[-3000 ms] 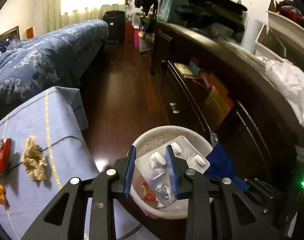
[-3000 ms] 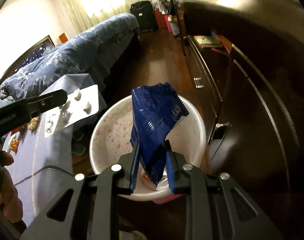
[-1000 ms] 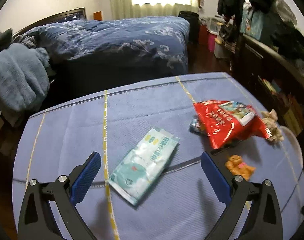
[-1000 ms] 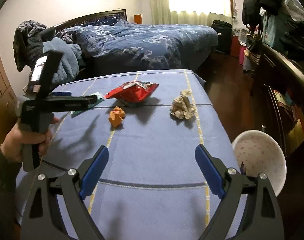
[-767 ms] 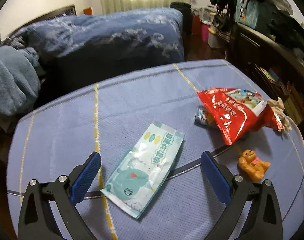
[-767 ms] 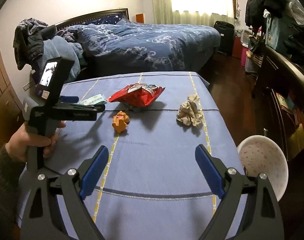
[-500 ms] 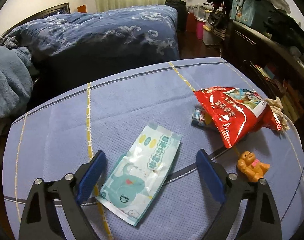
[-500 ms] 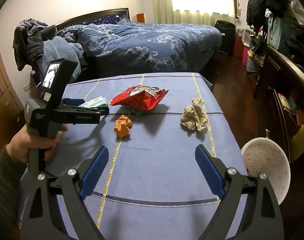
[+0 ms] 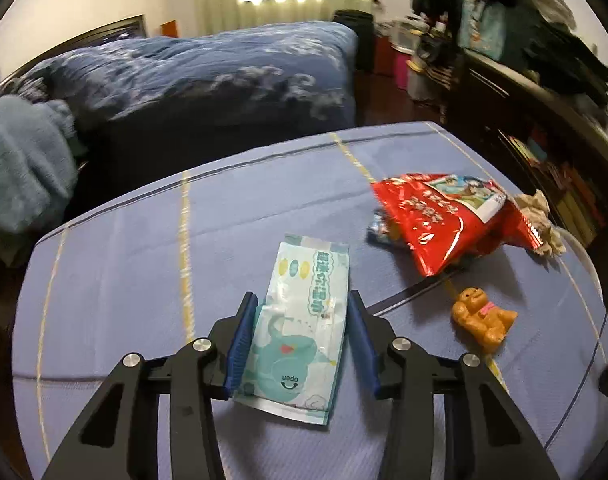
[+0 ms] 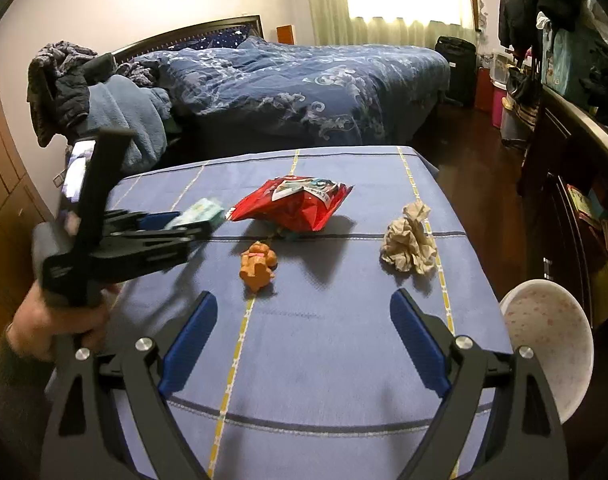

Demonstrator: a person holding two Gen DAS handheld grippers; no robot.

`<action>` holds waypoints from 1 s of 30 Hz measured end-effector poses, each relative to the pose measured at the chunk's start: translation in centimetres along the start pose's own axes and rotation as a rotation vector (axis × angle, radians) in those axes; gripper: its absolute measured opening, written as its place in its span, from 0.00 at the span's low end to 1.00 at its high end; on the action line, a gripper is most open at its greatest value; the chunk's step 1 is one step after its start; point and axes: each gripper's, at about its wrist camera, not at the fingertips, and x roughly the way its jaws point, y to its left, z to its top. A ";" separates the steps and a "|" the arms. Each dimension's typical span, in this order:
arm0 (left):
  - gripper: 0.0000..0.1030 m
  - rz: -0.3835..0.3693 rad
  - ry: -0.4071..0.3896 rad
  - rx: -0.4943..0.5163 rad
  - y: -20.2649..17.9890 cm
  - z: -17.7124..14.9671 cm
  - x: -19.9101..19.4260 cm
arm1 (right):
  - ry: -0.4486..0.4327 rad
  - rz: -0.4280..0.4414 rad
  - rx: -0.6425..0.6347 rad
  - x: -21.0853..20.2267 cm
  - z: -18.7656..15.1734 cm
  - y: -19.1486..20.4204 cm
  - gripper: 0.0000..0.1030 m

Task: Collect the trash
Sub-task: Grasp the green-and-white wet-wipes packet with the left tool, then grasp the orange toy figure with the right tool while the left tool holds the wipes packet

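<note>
A pale green wet-wipe packet point(image 9: 300, 328) lies on the blue-covered table point(image 9: 144, 264). My left gripper point(image 9: 302, 314) has its jaws at the packet's two long edges, closed in around it; it also shows in the right wrist view point(image 10: 196, 228) with the packet point(image 10: 200, 210). A red snack bag point(image 10: 296, 200) lies mid-table, with crumpled paper point(image 10: 410, 240) to its right. My right gripper point(image 10: 304, 312) is wide open and empty above the near table. A pink-speckled bin point(image 10: 548, 332) stands off the table's right edge.
An orange toy dog point(image 10: 258, 264) sits on the table in front of the red bag. A bed with a blue quilt point(image 10: 304, 84) lies beyond. A dark dresser point(image 10: 576, 184) lines the right side. Blue clothing point(image 10: 120, 116) is piled at left.
My left gripper has narrowed from wide open to jaws against the wet-wipe packet's edges and moved in over it. My right gripper stays open, nearly still.
</note>
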 end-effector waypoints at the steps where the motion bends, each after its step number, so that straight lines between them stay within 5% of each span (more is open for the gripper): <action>1: 0.44 0.012 -0.007 -0.021 0.4 -0.1 -0.5 | 0.008 -0.003 -0.006 0.5 0.2 0.1 0.86; 12: 0.44 0.046 -0.124 -0.064 1.5 -1.0 -6.7 | 0.143 0.035 -0.047 8.1 1.9 3.5 0.85; 17: 0.45 0.042 -0.144 -0.076 1.6 -1.6 -7.8 | 0.155 0.003 -0.086 9.6 2.2 5.0 0.74; 22: 0.45 0.040 -0.156 -0.106 1.9 -2.0 -8.4 | 0.134 -0.008 -0.120 9.4 1.9 5.5 0.32; 30: 0.45 0.038 -0.195 -0.131 1.1 -3.2 -11.0 | 0.117 0.020 -0.101 7.0 1.0 5.1 0.32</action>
